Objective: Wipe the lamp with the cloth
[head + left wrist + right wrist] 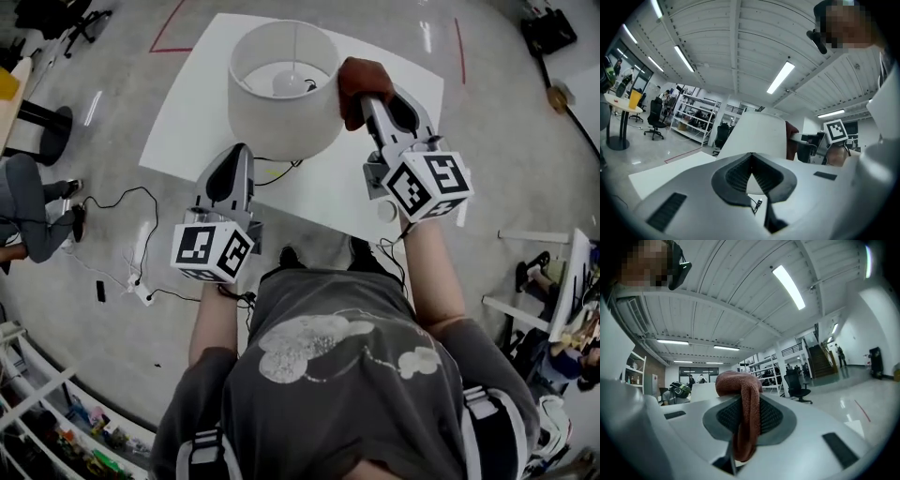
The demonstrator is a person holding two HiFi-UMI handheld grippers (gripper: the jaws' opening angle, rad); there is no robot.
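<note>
Cloth [359,77] (rust-red) pinched in right gripper [367,101] fingers at the lamp [281,117] shade; left gripper [241,150] fingers closed together, empty.

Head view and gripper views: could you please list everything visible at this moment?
Table lamp with drum shade: one, white, standing on the table.
Rectangular table: one, white, in front of the person.
Woolly cloth: one, reddish-brown, at the shade's right rim.
Floor cable: one, black, left of the table.
Tape lines: several, red, on the grey floor beyond the table.
Bystander's legs: one person, dark clothes, far left.
Left hand-held gripper: one, white, jaws together and empty, by the shade's near left side.
Right hand-held gripper: one, white, clamped on the cloth.
Person's T-shirt: one, grey, bottom of the head view.
</note>
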